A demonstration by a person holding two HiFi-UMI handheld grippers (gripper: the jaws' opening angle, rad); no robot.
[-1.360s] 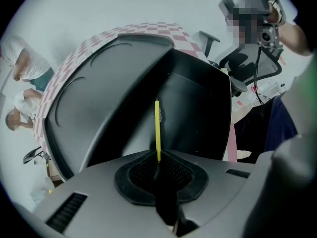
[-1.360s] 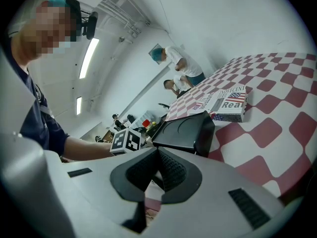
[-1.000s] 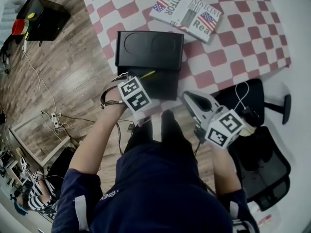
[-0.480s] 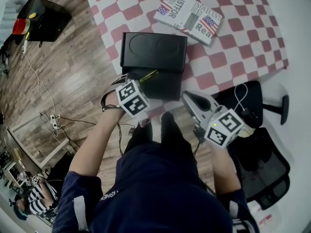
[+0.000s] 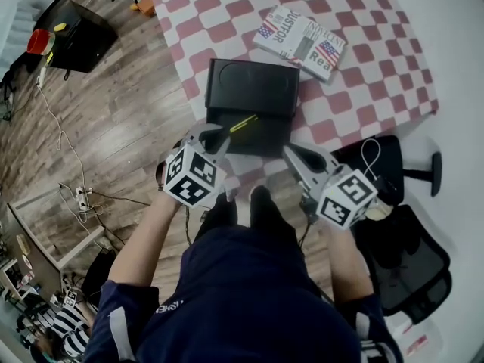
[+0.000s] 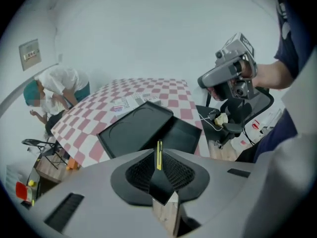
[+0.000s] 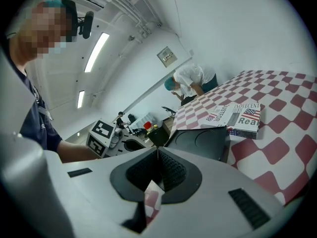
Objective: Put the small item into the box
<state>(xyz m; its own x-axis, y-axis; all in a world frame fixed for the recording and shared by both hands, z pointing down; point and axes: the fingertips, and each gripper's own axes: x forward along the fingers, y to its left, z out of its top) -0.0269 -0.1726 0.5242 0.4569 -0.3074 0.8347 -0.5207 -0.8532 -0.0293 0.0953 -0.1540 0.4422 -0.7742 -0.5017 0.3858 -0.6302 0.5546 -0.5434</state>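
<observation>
Head view, centre: slim yellow stick (image 5: 243, 122) is clamped in left gripper (image 5: 218, 134), over open black rectangular box (image 5: 266, 135); right gripper (image 5: 294, 154) is closed, empty.

Red-white checkered table (image 5: 378, 82): open black box (image 5: 253, 93), newspaper (image 5: 299, 42) near it.

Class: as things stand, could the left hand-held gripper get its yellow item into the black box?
Probably yes: the left hand-held gripper holds the yellow item right at the open box, nothing between.
</observation>
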